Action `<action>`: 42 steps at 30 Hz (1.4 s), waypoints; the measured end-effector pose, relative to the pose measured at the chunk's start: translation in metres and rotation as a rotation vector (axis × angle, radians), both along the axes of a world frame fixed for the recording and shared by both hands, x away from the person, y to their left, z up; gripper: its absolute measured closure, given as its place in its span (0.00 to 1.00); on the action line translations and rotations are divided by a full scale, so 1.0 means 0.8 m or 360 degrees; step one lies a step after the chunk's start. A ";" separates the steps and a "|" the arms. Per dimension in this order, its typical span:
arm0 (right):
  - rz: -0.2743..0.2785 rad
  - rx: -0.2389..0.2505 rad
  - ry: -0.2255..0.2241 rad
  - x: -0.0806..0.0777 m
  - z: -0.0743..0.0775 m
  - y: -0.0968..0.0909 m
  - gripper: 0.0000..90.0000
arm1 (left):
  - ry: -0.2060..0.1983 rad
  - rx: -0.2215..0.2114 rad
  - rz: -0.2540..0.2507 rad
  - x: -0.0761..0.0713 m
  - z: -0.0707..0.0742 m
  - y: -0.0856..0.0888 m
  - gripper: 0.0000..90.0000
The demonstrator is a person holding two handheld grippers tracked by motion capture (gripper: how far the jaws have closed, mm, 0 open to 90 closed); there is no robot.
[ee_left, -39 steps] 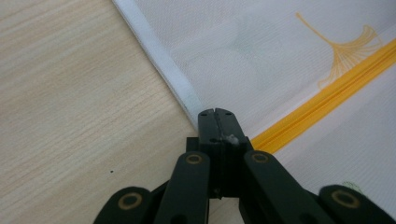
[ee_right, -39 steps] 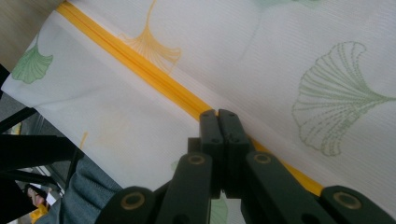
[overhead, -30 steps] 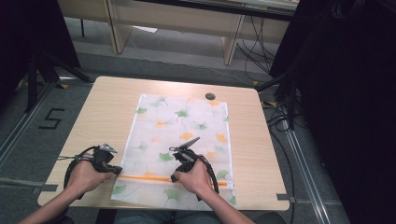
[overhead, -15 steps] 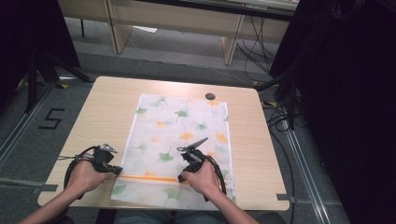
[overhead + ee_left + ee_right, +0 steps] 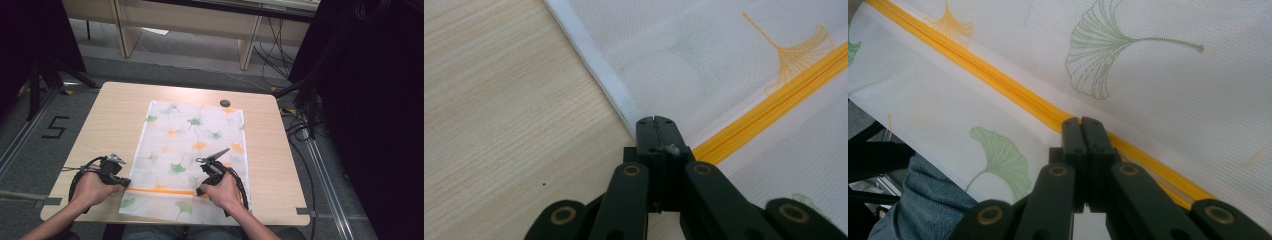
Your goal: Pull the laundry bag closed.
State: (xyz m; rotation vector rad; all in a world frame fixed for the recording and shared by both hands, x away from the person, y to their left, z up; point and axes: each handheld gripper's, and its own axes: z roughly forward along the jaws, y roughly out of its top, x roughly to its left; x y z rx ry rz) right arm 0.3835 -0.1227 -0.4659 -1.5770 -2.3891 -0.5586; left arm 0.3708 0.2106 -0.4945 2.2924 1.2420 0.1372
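A white cloth bag (image 5: 187,155) printed with green and orange ginkgo leaves lies flat in the middle of the light wooden table (image 5: 115,112), its long side running away from the person, and an orange zipper (image 5: 160,190) crosses it near the close end. The left gripper (image 5: 121,181) sits at the bag's left edge, right where the zipper line begins — in the left gripper view its jaws are pressed fully together, tips at the white hem (image 5: 596,67) beside the end of the zipper (image 5: 774,100); a tiny pale speck shows at the seam between the jaws, but whether they actually pinch fabric, I cannot tell. Over on the right, the right gripper (image 5: 200,190) is down on the zipper too, farther along the bag, the hand (image 5: 226,192) wrapped around it with the cable looping by the wrist. The right gripper view has its jaws closed tight, tips meeting right over the orange zipper (image 5: 998,82) — whether a pull tab is caught between them is hidden by the jaws. A green leaf print (image 5: 1000,157) lies just left of the jaws there, and a denim-clad knee (image 5: 923,205) shows below the bag's edge. At the far side of the table, a small dark round object (image 5: 225,103) rests just beyond the bag's top edge.
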 end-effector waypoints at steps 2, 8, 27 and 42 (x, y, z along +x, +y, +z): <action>0.0014 -0.0006 0.0036 0.000 0.002 0.000 1.00 | -0.0002 -0.0002 0.0001 0.000 0.000 0.000 1.00; -0.0001 -0.0040 -0.0011 0.001 0.001 -0.004 1.00 | -0.0001 0.0001 -0.0001 0.000 0.000 0.000 1.00; -0.0062 -0.0047 0.0022 0.000 0.001 -0.034 1.00 | -0.0002 0.0010 -0.0006 0.000 0.000 0.000 1.00; -0.0183 -0.0064 0.0062 -0.001 0.000 -0.087 1.00 | 0.0003 0.0010 -0.0010 0.000 0.000 -0.001 1.00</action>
